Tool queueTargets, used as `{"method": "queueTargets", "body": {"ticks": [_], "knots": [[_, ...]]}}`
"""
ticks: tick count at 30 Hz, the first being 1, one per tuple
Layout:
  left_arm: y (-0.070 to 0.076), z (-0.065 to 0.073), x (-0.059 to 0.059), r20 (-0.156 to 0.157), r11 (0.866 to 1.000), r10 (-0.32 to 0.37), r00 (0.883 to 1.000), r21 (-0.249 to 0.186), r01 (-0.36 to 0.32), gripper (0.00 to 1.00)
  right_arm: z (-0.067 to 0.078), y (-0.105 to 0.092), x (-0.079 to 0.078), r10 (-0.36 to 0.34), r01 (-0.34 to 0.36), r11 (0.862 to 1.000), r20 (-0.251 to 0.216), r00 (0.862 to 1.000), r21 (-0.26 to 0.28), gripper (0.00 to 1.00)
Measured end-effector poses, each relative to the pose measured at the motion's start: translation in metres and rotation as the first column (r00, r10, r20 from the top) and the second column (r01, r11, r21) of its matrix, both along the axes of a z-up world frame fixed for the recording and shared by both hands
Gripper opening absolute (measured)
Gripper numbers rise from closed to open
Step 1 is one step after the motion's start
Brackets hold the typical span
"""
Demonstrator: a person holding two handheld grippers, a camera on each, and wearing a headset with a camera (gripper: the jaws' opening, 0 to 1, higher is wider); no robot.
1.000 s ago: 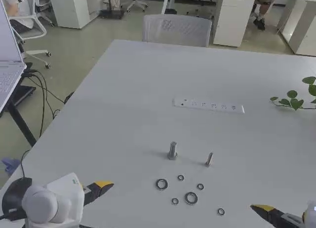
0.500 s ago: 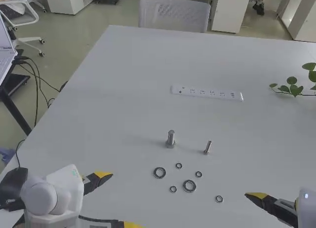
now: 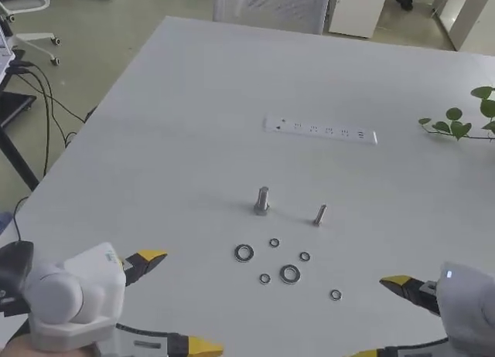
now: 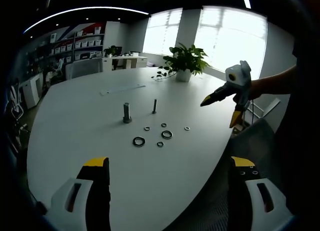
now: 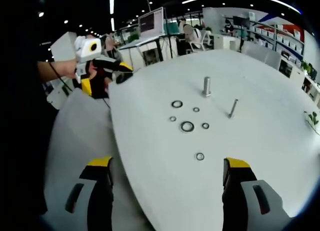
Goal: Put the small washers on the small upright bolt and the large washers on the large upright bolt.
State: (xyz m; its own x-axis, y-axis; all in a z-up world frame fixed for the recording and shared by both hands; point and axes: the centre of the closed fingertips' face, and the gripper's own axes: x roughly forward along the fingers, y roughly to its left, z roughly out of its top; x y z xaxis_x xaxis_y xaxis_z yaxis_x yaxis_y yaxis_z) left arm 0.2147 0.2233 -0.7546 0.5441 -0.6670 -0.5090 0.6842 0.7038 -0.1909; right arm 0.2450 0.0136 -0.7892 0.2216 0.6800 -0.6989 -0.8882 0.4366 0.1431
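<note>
I see the large bolt (image 3: 262, 200) and small bolt (image 3: 319, 215) upright; two large washers (image 3: 244, 253) and four small washers (image 3: 305, 256) lie flat nearby.

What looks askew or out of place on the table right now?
Nothing clearly. The large bolt and small bolt both stand, and the six washers lie flat and apart near them. The small bolt seems to lean slightly in the head view but looks straight in the left gripper view.
</note>
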Motion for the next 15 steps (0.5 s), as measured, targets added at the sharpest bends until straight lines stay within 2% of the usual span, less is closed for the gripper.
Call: {"method": "queueTargets", "body": {"ticks": [2, 3, 5, 9, 15], "knots": [[-0.003, -0.002, 0.000, -0.003, 1.000, -0.003, 1.000, 0.000, 0.003, 0.99, -0.003, 0.000, 0.002, 0.014, -0.014, 1.000, -0.007, 1.000, -0.027, 0.88], [-0.004, -0.003, -0.001, -0.014, 1.000, -0.005, 1.000, 0.004, 0.005, 0.99, -0.003, 0.002, 0.004, 0.024, -0.024, 0.999, -0.002, 1.000, -0.038, 0.86], [-0.007, -0.003, -0.002, -0.008, 1.000, -0.013, 1.000, 0.000, 0.013, 0.99, -0.005, 0.003, 0.009, 0.033, -0.033, 0.998, -0.003, 0.999, -0.051, 0.83], [-0.010, -0.009, -0.005, -0.019, 1.000, -0.024, 1.000, 0.008, 0.024, 0.99, -0.006, 0.006, 0.019, 0.045, -0.046, 0.996, -0.011, 0.999, -0.074, 0.74], [-0.011, -0.013, -0.009, -0.040, 1.000, -0.027, 0.999, 0.005, 0.027, 0.94, -0.017, 0.003, 0.036, 0.066, -0.067, 0.987, -0.016, 0.998, -0.148, 0.63]]}}
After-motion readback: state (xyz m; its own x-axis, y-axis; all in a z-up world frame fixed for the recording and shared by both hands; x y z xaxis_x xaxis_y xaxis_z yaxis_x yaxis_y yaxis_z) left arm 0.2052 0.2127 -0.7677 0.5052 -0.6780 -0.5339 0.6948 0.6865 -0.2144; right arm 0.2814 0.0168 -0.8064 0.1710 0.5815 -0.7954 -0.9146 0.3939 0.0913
